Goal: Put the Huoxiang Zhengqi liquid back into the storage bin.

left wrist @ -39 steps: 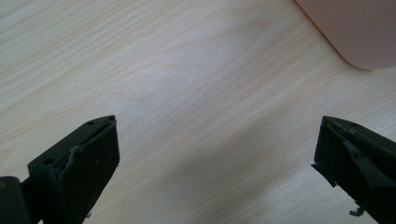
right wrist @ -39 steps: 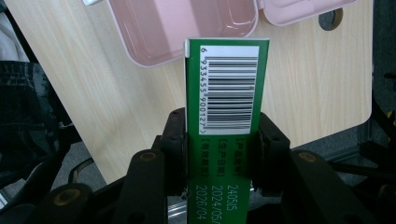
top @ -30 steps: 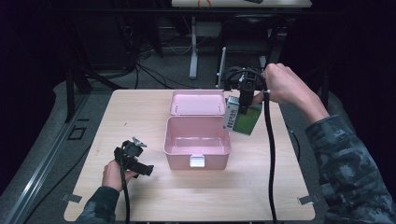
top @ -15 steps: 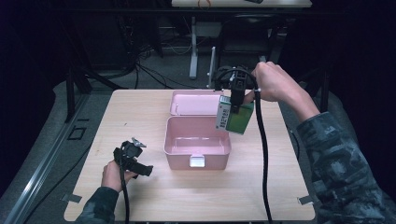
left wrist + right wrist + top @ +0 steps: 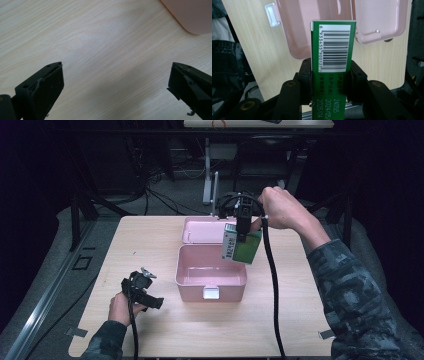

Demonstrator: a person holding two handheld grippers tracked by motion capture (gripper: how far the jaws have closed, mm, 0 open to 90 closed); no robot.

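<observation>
Right tongs point(image 5: 242, 239) pinching a green cardboard carton point(image 5: 241, 247), left tongs point(image 5: 146, 290) spread wide over bare wood.

Clamped tight on both sides of the green cardboard carton point(image 5: 332, 65), held up in the air over the far right corner of the open pink plastic box point(image 5: 210, 275), lid flipped back flat behind it. White barcode panel and printed date digits facing the right gripper view. Left tongs point(image 5: 117, 85) gaping, holding nothing, low over the pale wooden surface point(image 5: 150, 240) just left of the pink box, rounded box corner point(image 5: 192, 15) peeking in at top right.
</observation>
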